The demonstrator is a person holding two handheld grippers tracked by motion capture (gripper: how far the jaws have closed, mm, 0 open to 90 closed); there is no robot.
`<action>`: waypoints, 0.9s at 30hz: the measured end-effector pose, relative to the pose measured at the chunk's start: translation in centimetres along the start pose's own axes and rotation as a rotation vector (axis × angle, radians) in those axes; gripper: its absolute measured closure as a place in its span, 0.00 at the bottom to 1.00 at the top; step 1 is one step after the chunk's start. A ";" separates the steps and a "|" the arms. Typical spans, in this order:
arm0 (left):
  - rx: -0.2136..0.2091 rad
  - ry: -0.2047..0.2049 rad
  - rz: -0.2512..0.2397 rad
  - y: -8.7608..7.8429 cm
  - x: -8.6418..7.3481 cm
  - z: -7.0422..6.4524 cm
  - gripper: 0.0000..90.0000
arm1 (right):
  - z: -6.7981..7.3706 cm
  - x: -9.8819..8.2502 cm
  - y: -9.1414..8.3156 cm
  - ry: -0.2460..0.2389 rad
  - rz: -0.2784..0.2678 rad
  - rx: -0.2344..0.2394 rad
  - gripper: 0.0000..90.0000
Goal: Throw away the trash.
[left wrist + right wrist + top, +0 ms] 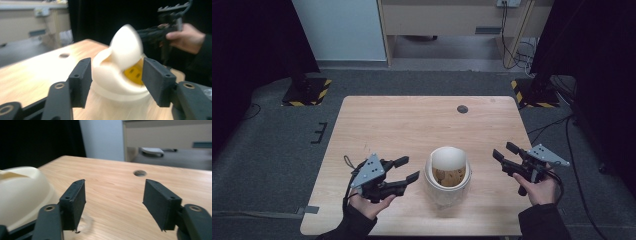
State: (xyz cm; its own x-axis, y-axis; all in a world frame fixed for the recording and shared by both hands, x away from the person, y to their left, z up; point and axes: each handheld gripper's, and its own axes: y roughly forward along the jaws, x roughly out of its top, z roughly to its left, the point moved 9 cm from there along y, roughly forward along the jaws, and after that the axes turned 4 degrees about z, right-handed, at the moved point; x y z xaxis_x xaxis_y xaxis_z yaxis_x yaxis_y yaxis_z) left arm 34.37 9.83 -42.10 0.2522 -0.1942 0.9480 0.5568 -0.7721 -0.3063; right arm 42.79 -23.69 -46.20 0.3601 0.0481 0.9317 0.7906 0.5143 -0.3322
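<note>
**Meanwhile, tongs flank a lidded pot**

A cream, rounded plastic pot (447,176) with its domed lid tipped back stands near the front edge of the pale wooden worktop (402,125), seemingly set midway for either hand. Left tongs (403,169) and right tongs (504,151) sit on either side, both spread wide, empty, apart from it.

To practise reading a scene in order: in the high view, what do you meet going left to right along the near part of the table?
Left gripper → cream round container with raised lid → right gripper, all over the light wooden table.
</note>
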 end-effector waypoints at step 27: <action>0.409 -0.198 0.508 -4.5 -16.7 15.5 0.16 | -8.9 -10.1 1.3 0.046 0.364 -0.224 0.17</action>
State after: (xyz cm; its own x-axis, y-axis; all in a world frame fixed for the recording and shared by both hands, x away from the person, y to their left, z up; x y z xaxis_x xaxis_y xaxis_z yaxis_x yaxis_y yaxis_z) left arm 39.94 25.93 -57.90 0.6800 -0.3275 0.6561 0.5755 -0.3161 -0.7542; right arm 44.61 -31.08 -57.32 0.6530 0.1514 0.7420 0.6941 0.2722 -0.6664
